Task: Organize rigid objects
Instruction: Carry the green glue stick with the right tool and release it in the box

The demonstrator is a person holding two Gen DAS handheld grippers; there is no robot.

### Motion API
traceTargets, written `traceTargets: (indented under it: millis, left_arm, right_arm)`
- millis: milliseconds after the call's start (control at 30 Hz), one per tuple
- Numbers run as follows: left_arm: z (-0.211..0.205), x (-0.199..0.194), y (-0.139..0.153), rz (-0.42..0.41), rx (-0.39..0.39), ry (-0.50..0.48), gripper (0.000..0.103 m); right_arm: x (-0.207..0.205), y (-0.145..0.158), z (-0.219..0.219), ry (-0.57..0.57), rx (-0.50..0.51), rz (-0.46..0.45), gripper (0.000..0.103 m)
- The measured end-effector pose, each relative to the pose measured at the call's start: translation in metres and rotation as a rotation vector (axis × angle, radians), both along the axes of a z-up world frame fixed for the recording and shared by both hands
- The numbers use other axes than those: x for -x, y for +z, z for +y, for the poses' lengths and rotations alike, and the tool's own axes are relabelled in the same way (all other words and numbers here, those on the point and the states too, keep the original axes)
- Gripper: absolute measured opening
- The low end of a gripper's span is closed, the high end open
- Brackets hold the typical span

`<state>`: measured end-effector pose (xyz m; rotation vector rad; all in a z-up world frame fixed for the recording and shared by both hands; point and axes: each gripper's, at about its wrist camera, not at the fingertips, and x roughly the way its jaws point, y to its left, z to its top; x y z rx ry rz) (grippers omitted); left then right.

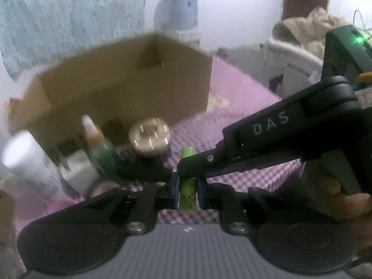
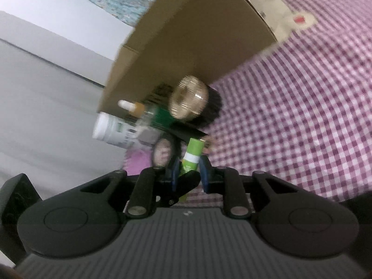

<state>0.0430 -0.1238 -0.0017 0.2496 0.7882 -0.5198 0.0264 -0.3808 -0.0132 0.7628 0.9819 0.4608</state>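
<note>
White letters "DAS" run along the right claw (image 1: pixel 186 174), which crosses in from the right in the left wrist view. Both claws pinch the same green tube (image 1: pixel 187 195): the left claw (image 1: pixel 187 194) squeezes its lower part with the cartoon print, the right claw (image 2: pixel 189 174) its upper part near the white band. The tube's label writing is too small to read. Beyond the claws stand a cardboard box (image 1: pixel 130 86), a gold-lidded jar (image 1: pixel 150 137) and a white bottle (image 1: pixel 30 162) on checked purple cloth (image 2: pixel 290 116).
</note>
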Motion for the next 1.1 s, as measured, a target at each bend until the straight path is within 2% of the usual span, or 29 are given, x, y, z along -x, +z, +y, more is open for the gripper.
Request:
traceTargets:
  millis: [100,233,400,567,733,867,933,1100]
  left_arm:
    - [0.009,-0.001,0.027,-0.073,0.006,0.023,0.016]
    - [0.024,-0.019,0.063,-0.141,0.015,0.074,0.016]
    - [0.039,-0.068,0.091,-0.128,0.013,0.134,0.016]
    - [0.049,-0.143,0.089,-0.003,-0.014,0.184,0.016]
    - [0.059,-0.213,0.072,0.127,-0.054,0.225,0.016]
    - [0.063,-0.262,0.052,0.216,-0.096,0.267,0.016]
    - [0.064,-0.278,0.046,0.232,-0.119,0.285,0.016]
    - [0.063,-0.298,0.034,0.234,-0.162,0.320,0.020]
  right_arm:
    - [-0.005,0.030,0.009,0.029,0.015,-0.086,0.018]
    - [-0.032,0.069,0.028,0.098,0.032,-0.195,0.018]
    - [-0.089,0.097,0.053,0.182,0.046,-0.236,0.018]
    - [-0.170,0.097,0.075,0.244,0.052,-0.131,0.018]
    - [-0.251,0.076,0.090,0.270,0.029,0.029,0.018]
    - [-0.305,0.057,0.105,0.281,0.038,0.108,0.018]
    - [-0.331,0.046,0.116,0.284,0.055,0.128,0.018]
    - [-0.364,0.024,0.140,0.277,0.104,0.140,0.018]
